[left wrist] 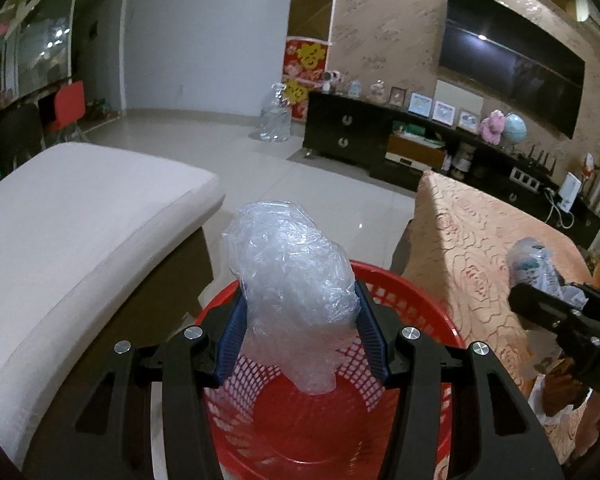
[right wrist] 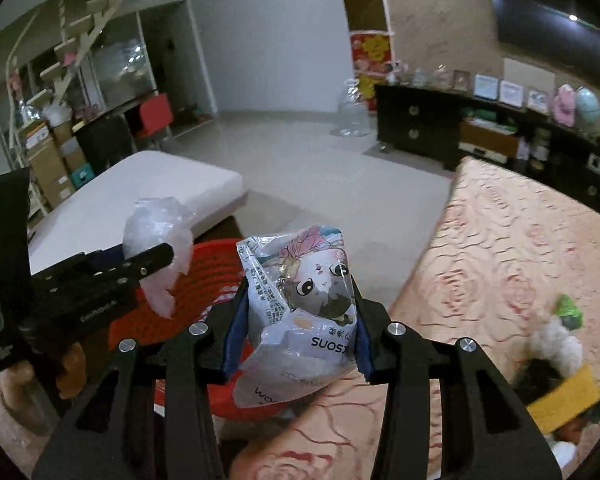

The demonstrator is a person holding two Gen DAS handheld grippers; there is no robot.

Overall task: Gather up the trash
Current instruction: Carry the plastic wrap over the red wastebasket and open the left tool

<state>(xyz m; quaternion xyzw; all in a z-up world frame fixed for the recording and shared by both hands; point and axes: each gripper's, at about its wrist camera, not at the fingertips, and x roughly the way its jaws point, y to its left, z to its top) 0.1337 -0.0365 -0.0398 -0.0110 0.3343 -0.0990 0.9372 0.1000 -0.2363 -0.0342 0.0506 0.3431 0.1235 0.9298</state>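
Observation:
My left gripper (left wrist: 298, 300) is shut on a crumpled clear plastic bag (left wrist: 288, 280) and holds it over the red mesh basket (left wrist: 404, 308). The same bag (right wrist: 156, 240) and left gripper show at the left of the right wrist view, above the basket (right wrist: 204, 264). My right gripper (right wrist: 298, 292) is shut on a printed cartoon-cat wrapper (right wrist: 300, 312), just right of the basket, at the edge of the table with the peach rose cloth (right wrist: 500, 248). That wrapper (left wrist: 536, 264) and the right gripper also show at the right edge of the left wrist view.
A white cushioned sofa (left wrist: 72, 216) stands left of the basket. On the cloth lie a green scrap (right wrist: 568, 308), a white fluffy lump (right wrist: 556, 344) and a yellow-banded item (right wrist: 564, 396). A dark TV cabinet (left wrist: 380, 136) lines the far wall across tiled floor (left wrist: 300, 176).

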